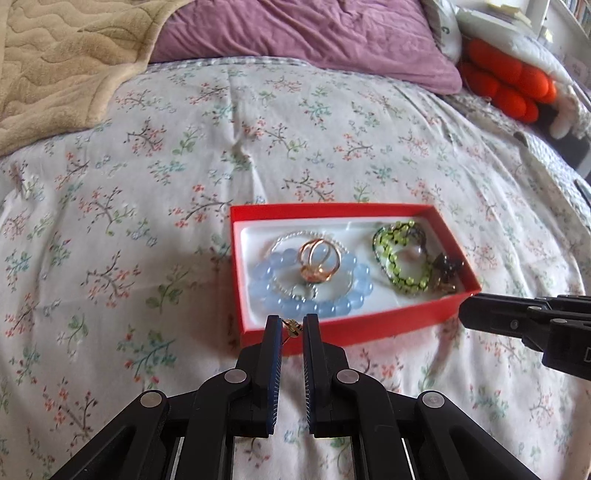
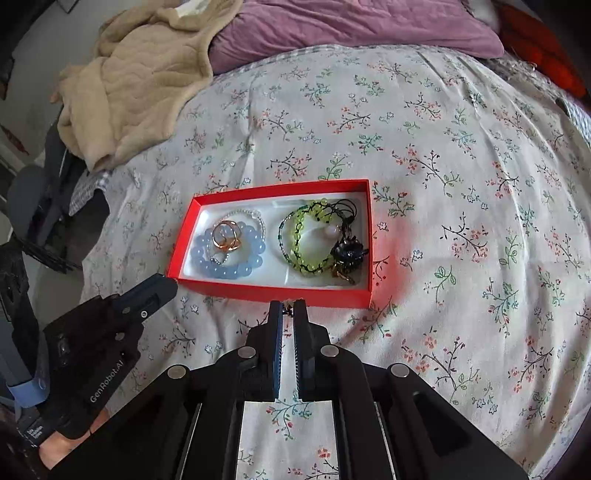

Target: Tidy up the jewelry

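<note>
A red box (image 1: pixel 332 332) (image 2: pixel 266 291) lies on the flowered bedspread. Inside it are a blue bead bracelet (image 1: pixel 343 306) (image 2: pixel 229 273), gold rings (image 1: pixel 319 260) (image 2: pixel 226 236), a green bead bracelet (image 1: pixel 402 277) (image 2: pixel 306 266) and a dark piece (image 2: pixel 347 249). My left gripper (image 1: pixel 292 320) (image 2: pixel 168 286) hovers at the box's near left corner, shut on a small gold piece (image 1: pixel 293 328). My right gripper (image 2: pixel 287 305) (image 1: pixel 469 310) is at the near rim, shut on a tiny dark-gold bit (image 2: pixel 287 312), too small to identify.
A beige blanket (image 2: pixel 140 92) and a purple pillow (image 1: pixel 314 33) lie at the head of the bed. Orange cushions (image 1: pixel 513 85) sit at the far right. The bed's left edge drops to clutter on the floor (image 2: pixel 55 221).
</note>
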A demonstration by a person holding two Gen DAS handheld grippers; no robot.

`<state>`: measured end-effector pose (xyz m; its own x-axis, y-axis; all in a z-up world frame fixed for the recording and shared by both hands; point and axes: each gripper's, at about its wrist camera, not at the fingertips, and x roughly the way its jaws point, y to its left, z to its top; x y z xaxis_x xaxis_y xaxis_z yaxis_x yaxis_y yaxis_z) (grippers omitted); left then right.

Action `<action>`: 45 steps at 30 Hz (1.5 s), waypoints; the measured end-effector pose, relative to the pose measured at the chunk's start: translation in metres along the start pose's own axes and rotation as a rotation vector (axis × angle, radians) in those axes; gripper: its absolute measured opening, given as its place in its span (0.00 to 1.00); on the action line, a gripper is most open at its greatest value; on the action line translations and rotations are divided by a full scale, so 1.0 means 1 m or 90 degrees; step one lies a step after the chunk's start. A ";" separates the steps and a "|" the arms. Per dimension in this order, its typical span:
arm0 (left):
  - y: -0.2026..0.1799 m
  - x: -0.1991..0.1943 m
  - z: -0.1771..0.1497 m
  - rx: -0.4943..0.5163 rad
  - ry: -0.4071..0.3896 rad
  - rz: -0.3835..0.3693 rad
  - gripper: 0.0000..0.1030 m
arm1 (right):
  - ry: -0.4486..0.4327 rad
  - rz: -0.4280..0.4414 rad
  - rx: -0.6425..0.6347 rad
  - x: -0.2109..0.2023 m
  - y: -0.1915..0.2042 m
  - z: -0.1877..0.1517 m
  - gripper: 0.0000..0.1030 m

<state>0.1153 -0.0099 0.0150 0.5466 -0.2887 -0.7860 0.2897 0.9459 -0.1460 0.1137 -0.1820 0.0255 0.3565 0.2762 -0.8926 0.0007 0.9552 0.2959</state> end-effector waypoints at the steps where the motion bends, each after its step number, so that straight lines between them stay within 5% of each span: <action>1: -0.001 0.003 0.001 0.000 -0.001 0.002 0.05 | -0.002 0.000 0.004 0.000 -0.002 0.002 0.06; 19: -0.007 0.028 0.013 0.003 -0.004 0.017 0.07 | 0.006 0.003 0.065 0.023 -0.027 0.022 0.07; 22: -0.008 0.027 0.014 0.005 -0.001 0.021 0.21 | 0.013 0.016 0.070 0.022 -0.029 0.022 0.09; 25: -0.009 0.024 0.013 0.010 -0.005 0.026 0.42 | 0.008 0.024 0.064 0.016 -0.028 0.022 0.30; 27: -0.010 0.018 0.012 0.017 -0.010 0.032 0.46 | -0.003 0.026 0.058 0.009 -0.026 0.021 0.43; 37: -0.013 -0.017 -0.004 0.024 -0.019 0.064 0.79 | -0.030 -0.003 0.045 -0.027 -0.030 0.004 0.53; 45: -0.009 -0.037 -0.026 0.012 -0.001 0.092 0.88 | -0.038 -0.041 0.014 -0.047 -0.024 -0.022 0.63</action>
<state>0.0718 -0.0043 0.0296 0.5849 -0.1498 -0.7971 0.2226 0.9747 -0.0199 0.0762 -0.2153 0.0525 0.4095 0.2068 -0.8886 0.0456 0.9681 0.2464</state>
